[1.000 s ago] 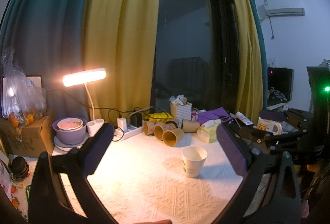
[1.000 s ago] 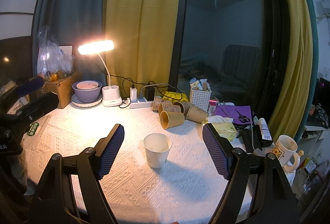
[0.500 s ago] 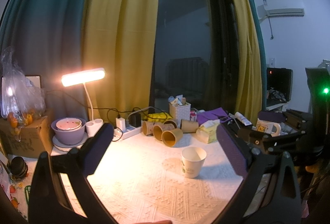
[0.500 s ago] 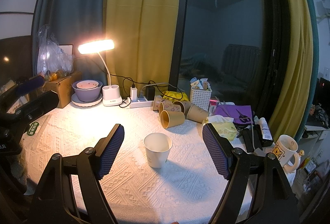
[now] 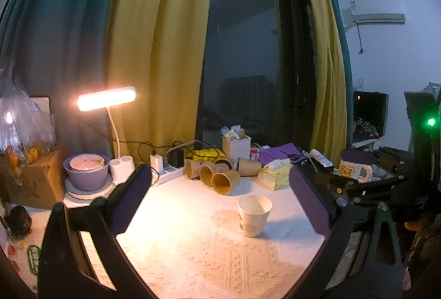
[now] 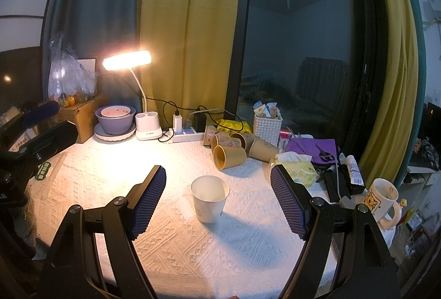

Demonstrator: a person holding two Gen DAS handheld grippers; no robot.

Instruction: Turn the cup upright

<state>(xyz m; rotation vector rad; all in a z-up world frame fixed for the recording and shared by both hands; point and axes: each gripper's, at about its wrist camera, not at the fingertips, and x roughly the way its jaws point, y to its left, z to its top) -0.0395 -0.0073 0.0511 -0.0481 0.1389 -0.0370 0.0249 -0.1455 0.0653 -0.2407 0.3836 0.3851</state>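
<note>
A white paper cup (image 5: 253,215) stands upright, mouth up, on the white textured tablecloth (image 5: 193,249); it also shows in the right wrist view (image 6: 210,198). My left gripper (image 5: 220,199) is open and empty, held back from the cup, which sits right of centre between its fingers. My right gripper (image 6: 217,198) is open and empty, with the cup standing between and a little beyond its blue pads (image 6: 148,202), not touching them. The right gripper's body shows at the right of the left wrist view (image 5: 358,183).
Several brown paper cups (image 6: 230,155) lie on their sides behind the white cup. A lit desk lamp (image 6: 146,128), purple bowl (image 6: 115,120), power strip (image 6: 187,135), white basket (image 6: 267,125), tissue pack (image 6: 299,170) and bear mug (image 6: 381,199) stand around.
The left wrist view has drifted very slightly; the cup sits a touch further left in it. The cup and the right gripper have not moved.
</note>
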